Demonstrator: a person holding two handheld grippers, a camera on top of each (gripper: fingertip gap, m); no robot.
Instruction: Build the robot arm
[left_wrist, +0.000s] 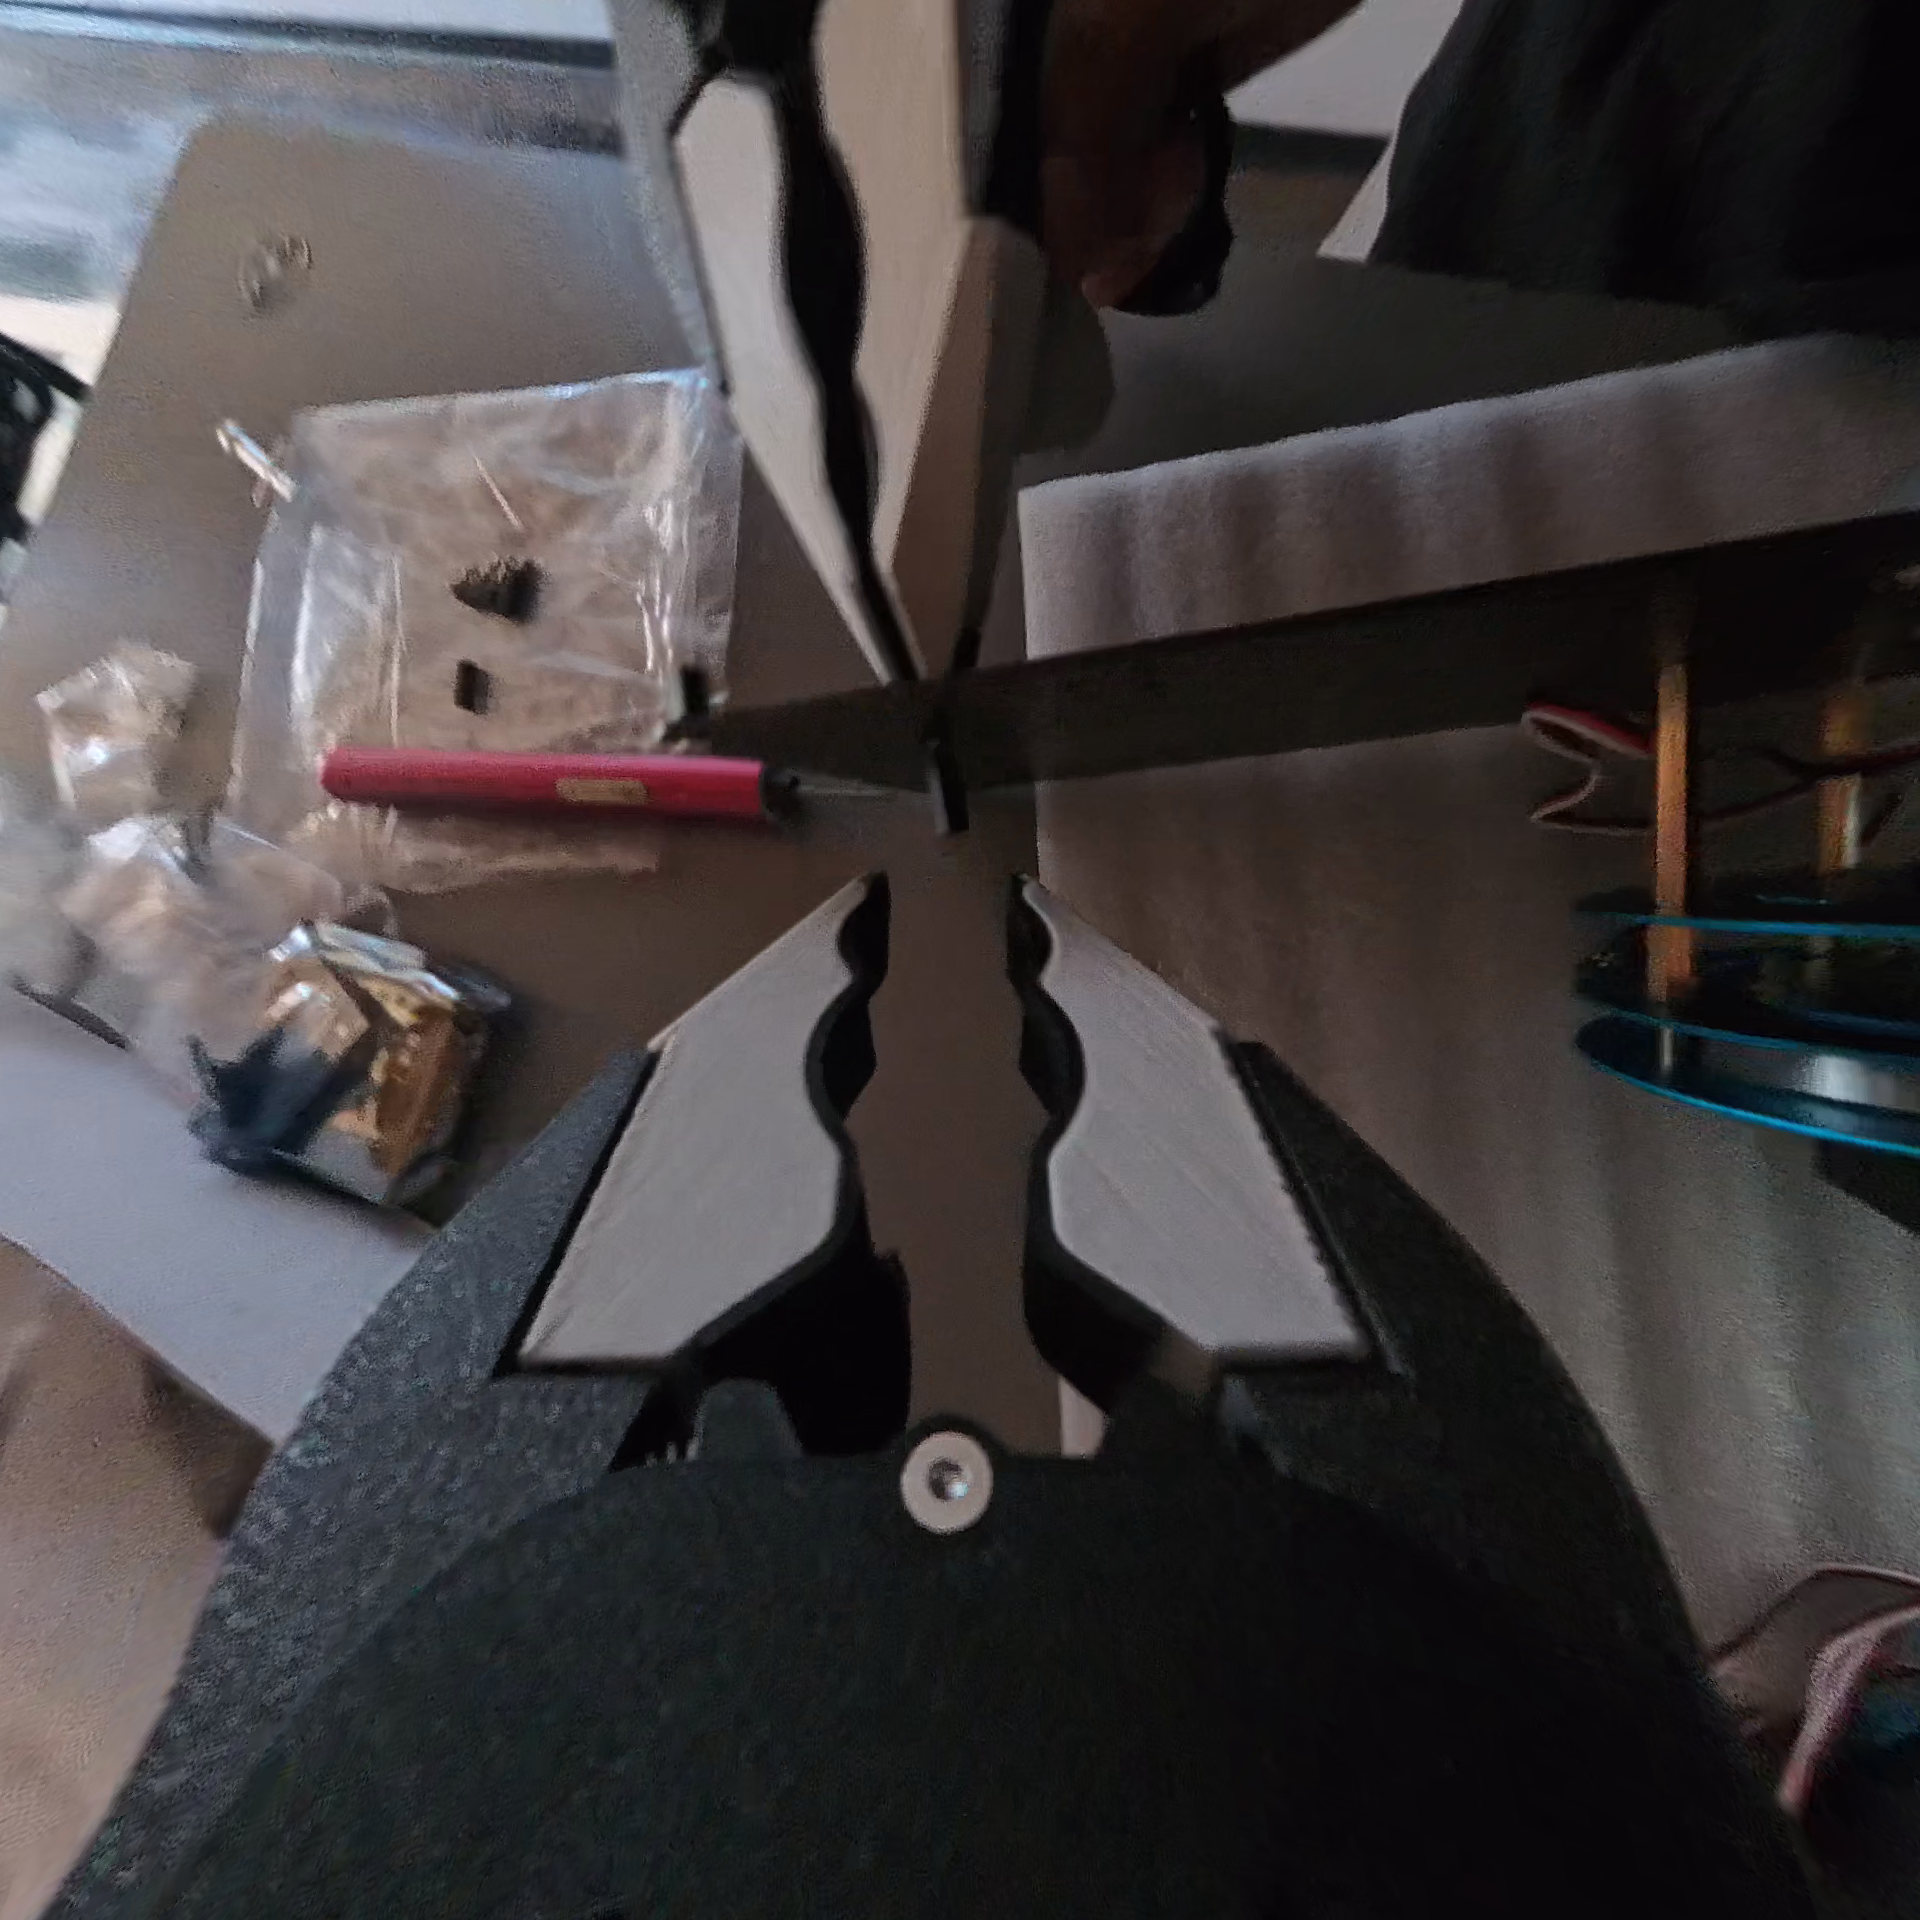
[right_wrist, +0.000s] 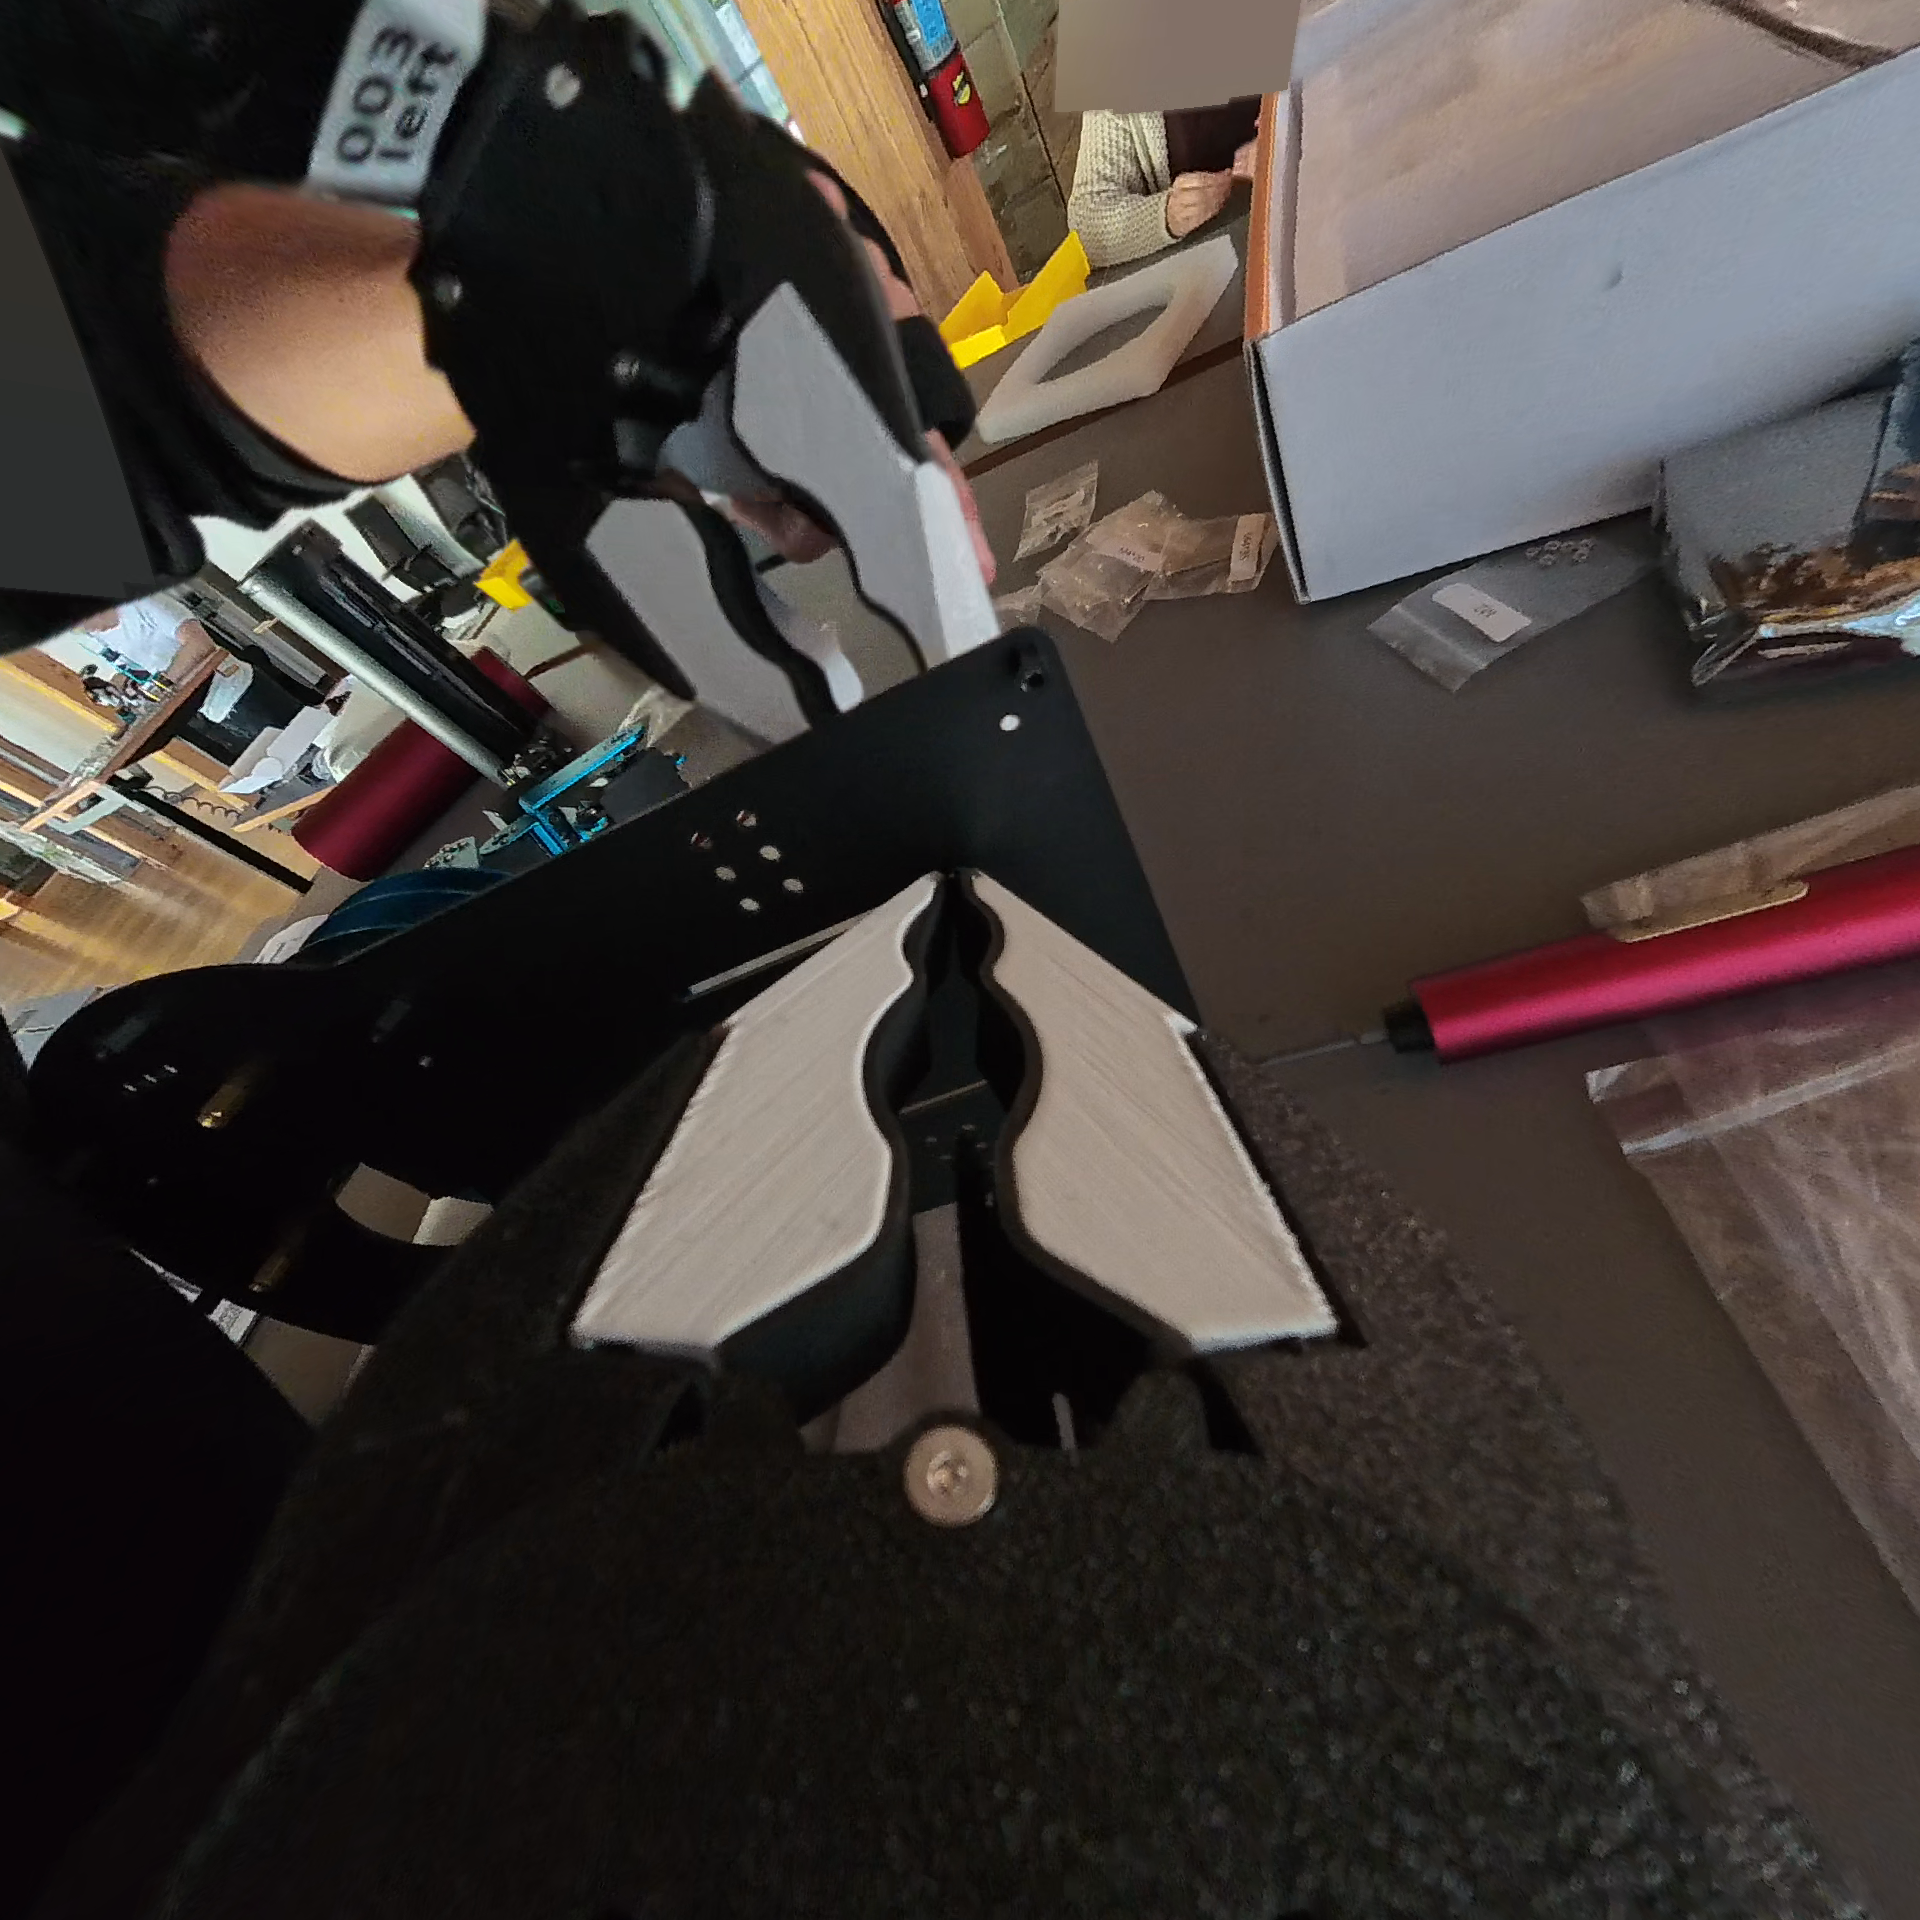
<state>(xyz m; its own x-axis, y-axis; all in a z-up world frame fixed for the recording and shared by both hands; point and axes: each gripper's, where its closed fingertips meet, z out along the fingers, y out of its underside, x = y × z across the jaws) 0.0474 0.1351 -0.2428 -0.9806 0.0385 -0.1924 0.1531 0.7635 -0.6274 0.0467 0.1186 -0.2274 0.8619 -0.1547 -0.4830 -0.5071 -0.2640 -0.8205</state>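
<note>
A flat black plate (right_wrist: 883, 790) with small holes is tilted above the dark table. In the left wrist view it shows edge-on (left_wrist: 1299, 686). My right gripper (right_wrist: 956, 881) is shut on the plate's near edge. In the left wrist view it comes down from the top (left_wrist: 925, 665) and pinches the plate. My left gripper (left_wrist: 951, 883) is open and empty, its tips just short of the plate's edge. In the right wrist view it is at the plate's far corner (right_wrist: 904, 675). Brass standoffs (left_wrist: 1673, 831) and blue discs (left_wrist: 1745, 1029) hang under the plate.
A red pen-shaped screwdriver (left_wrist: 540, 790) (right_wrist: 1662, 977) lies on the table beside clear plastic bags (left_wrist: 478, 582). A white cloth (left_wrist: 1403, 499) lies to the right. A white open box (right_wrist: 1558, 364), small parts bags (right_wrist: 1143, 551) and a white foam frame (right_wrist: 1112, 343) lie farther off. Both grippers' tips are close together, under 4 cm apart. My left gripper's tips are some 12 cm from the red pen-shaped screwdriver (right_wrist: 1662, 977). The left camera catches it too, in the left wrist view (left_wrist: 651, 777).
</note>
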